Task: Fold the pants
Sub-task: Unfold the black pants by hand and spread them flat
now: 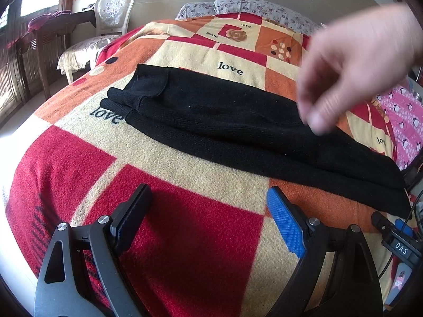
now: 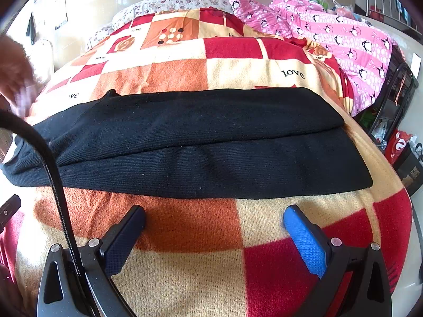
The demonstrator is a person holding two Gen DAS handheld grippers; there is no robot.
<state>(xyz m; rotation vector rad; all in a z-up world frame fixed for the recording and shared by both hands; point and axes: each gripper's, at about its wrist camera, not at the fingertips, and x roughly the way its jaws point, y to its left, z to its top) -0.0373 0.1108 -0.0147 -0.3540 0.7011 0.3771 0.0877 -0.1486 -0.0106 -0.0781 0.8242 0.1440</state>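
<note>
Black knit pants (image 1: 224, 126) lie flat on the bed, folded lengthwise with one leg on the other, cuffs at the far left in the left wrist view. They also show in the right wrist view (image 2: 201, 145), stretched across the frame. My left gripper (image 1: 208, 198) is open and empty, hovering over the blanket just in front of the pants. My right gripper (image 2: 214, 216) is open and empty, close to the pants' near edge. A bare hand (image 1: 351, 68) hovers blurred above the pants' right part.
A red, orange and cream "love" checked blanket (image 1: 185, 227) covers the bed. Floral pillows (image 1: 251, 8) lie at the head. A pink penguin quilt (image 2: 343, 39) is heaped at the right. A white chair (image 1: 111, 18) and dark desk (image 1: 50, 34) stand left of the bed.
</note>
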